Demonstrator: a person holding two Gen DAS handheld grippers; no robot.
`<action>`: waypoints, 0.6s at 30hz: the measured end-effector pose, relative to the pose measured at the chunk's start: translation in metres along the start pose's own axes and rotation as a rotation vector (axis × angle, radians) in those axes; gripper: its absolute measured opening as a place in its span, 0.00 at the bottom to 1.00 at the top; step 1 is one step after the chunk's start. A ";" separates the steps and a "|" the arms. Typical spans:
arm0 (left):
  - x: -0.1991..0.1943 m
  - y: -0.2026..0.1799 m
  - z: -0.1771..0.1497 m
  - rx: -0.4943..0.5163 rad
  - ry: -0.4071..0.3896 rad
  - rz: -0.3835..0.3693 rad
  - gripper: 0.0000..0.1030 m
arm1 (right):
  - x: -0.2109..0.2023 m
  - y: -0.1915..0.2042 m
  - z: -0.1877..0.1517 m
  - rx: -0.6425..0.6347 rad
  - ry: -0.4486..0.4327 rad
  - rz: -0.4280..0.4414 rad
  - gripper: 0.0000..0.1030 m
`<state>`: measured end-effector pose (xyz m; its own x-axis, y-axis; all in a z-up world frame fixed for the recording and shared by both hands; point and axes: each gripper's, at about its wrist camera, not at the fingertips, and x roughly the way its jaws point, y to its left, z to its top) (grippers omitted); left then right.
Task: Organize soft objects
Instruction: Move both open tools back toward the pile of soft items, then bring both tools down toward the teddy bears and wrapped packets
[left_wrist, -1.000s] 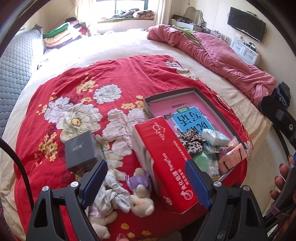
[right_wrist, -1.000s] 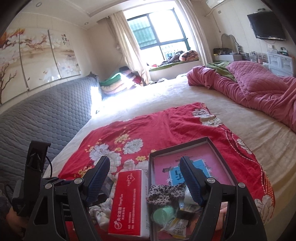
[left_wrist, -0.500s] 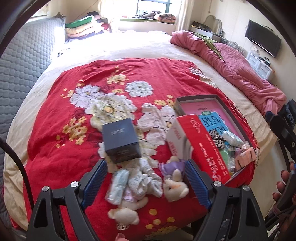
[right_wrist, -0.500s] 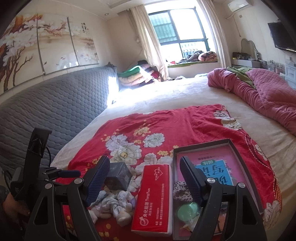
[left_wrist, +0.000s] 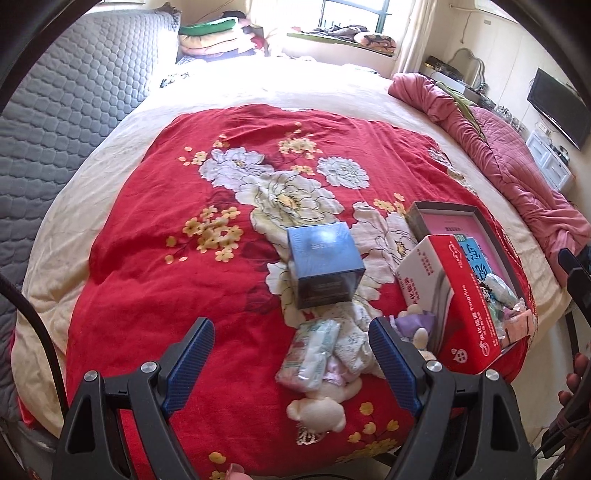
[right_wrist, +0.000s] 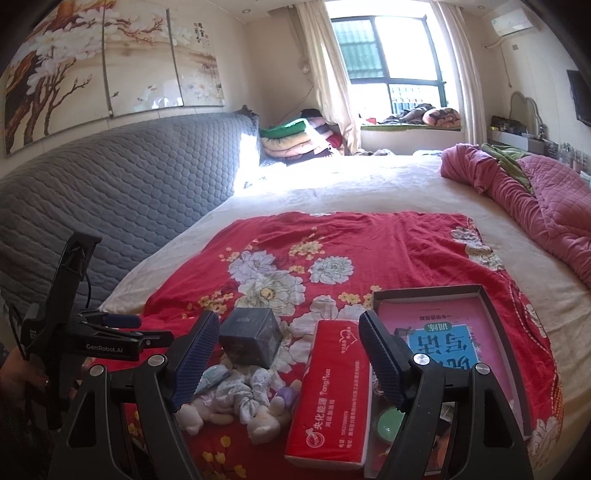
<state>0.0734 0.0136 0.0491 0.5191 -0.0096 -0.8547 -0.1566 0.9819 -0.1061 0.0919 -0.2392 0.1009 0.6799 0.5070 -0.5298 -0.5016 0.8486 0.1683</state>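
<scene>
Soft toys (left_wrist: 325, 354): heaped near you on the red cloth (left_wrist: 147, 266), just this side of the dark cube (left_wrist: 323, 264).
Left gripper (left_wrist: 291, 354): you've swung it left off the tissue box (left_wrist: 465, 310); it's wide open, empty, over the heap.
Right gripper (right_wrist: 286, 360): also shifted left, wide open, empty.
Meaning: no toy grasped yet.
Left view only: plastic packet (left_wrist: 310, 354) in the heap.
Right view only: green lid (right_wrist: 389, 424) in the tray (right_wrist: 428, 293).

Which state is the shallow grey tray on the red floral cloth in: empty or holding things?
Holding things. The grey tray has a pink book lying flat inside, and small items, including a green round one, piled at its near end.
</scene>
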 end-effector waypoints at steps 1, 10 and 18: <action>0.000 0.003 -0.001 -0.004 0.001 0.003 0.83 | 0.001 0.002 0.000 -0.007 0.002 0.003 0.77; 0.002 0.017 -0.008 -0.019 0.012 0.012 0.83 | 0.011 0.026 -0.003 -0.090 0.032 0.030 0.77; 0.009 0.018 -0.019 -0.009 0.035 0.012 0.83 | 0.022 0.044 -0.012 -0.148 0.070 0.055 0.77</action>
<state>0.0590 0.0275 0.0293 0.4874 -0.0042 -0.8732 -0.1701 0.9804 -0.0997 0.0791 -0.1924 0.0867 0.6130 0.5361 -0.5804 -0.6139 0.7856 0.0772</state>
